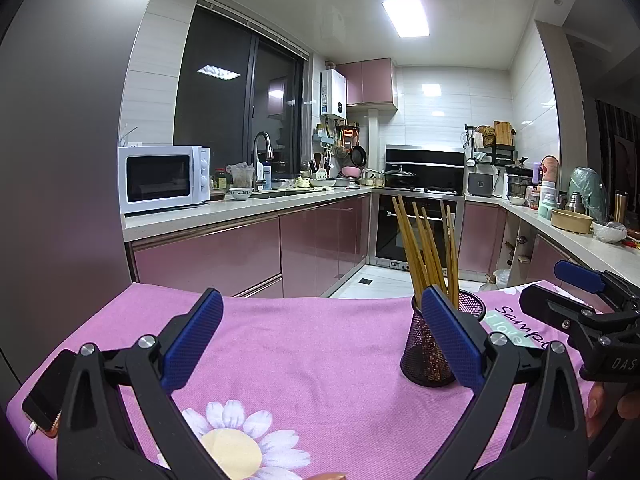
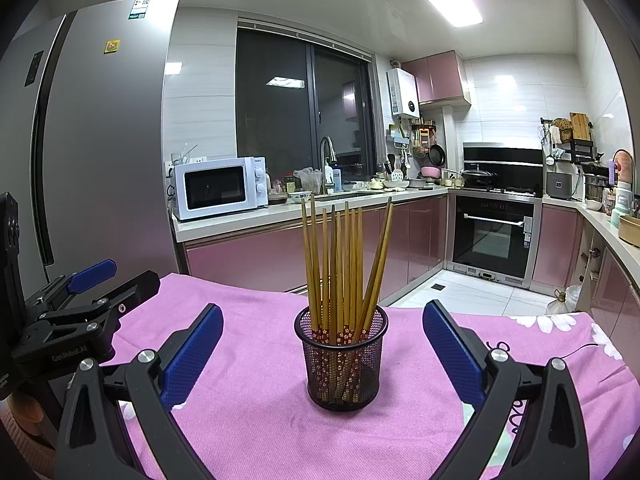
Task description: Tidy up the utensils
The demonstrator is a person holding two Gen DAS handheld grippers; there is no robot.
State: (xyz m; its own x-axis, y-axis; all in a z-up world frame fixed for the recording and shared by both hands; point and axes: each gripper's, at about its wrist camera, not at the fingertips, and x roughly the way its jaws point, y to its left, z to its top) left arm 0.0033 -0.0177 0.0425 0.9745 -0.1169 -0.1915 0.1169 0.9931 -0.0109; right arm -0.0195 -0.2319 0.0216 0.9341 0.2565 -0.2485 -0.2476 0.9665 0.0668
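Note:
A black mesh cup (image 2: 342,360) stands upright on the pink cloth, holding several wooden chopsticks (image 2: 340,264) with their tips up. My right gripper (image 2: 323,322) is open, and the cup sits centred a little beyond its blue pads (image 2: 192,354). Seen from the left wrist, the same cup (image 1: 426,354) with its chopsticks (image 1: 428,248) is partly hidden behind the right pad of my left gripper (image 1: 320,306), which is open and holds nothing. The right gripper's body (image 1: 592,312) shows at the far right edge, the left gripper's body (image 2: 80,304) at the far left.
A pink flowered cloth (image 1: 312,364) covers the table. A phone (image 1: 48,390) on a white cable lies at its left edge. Beyond the table's far edge are the kitchen floor, pink cabinets, a microwave (image 2: 220,186) and an oven (image 2: 494,234). A fridge (image 2: 100,140) stands on the left.

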